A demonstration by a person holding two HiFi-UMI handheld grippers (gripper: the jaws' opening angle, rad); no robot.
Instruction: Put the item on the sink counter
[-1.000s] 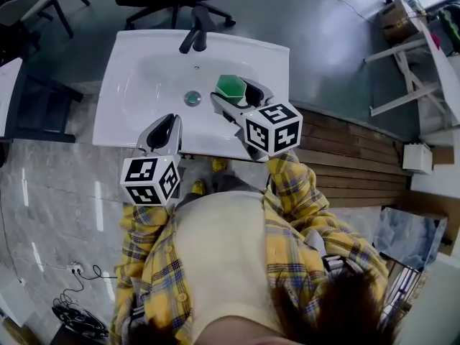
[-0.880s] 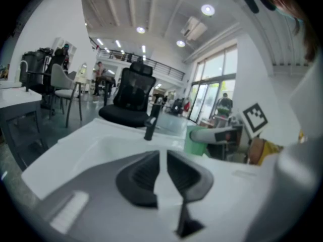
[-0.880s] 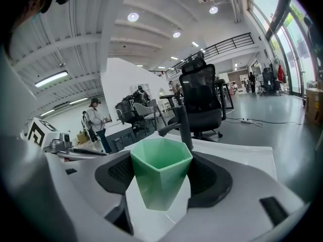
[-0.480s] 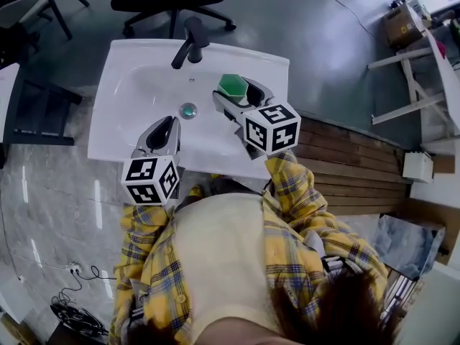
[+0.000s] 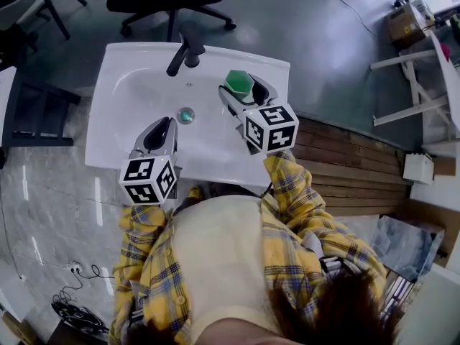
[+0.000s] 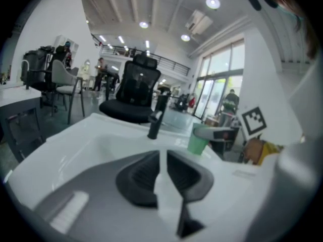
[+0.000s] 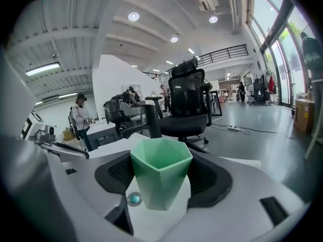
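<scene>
Cup held over the sink
The right gripper (image 5: 244,90) clamps the green cup (image 5: 237,84) upright at 1 o'clock from the drain (image 5: 186,114), probably bound for the sink (image 5: 122,63) rim. The left gripper (image 5: 159,130), jaws together and empty, hovers at 7 o'clock.

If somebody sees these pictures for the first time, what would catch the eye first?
The pale green cup stands out most: the right hand-held gripper holds it upright between its jaws, over the right side of the white sink. Next comes the left hand-held gripper, its jaws shut on nothing, over the front part of the sink, with the black faucet at the back rim.
</scene>
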